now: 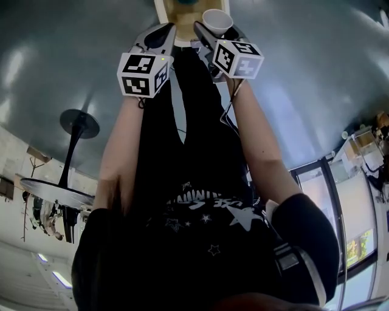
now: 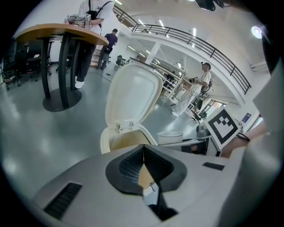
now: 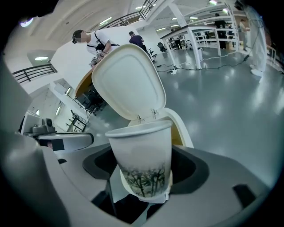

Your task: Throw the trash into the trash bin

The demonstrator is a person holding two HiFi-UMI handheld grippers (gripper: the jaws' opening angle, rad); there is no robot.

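Note:
A white paper cup with a green bamboo print stands upright in my right gripper, whose jaws are shut on its lower part. Just beyond it is the cream trash bin with its lid flipped up and open. In the head view the cup and right gripper hang over the bin's tan inside. My left gripper is shut with nothing in it, close to the left of the cup and pointing at the same bin.
A round wooden table on black pedestal legs stands on the grey floor left of the bin, with people standing behind it. Another person stands farther off. A pedestal table also shows in the head view.

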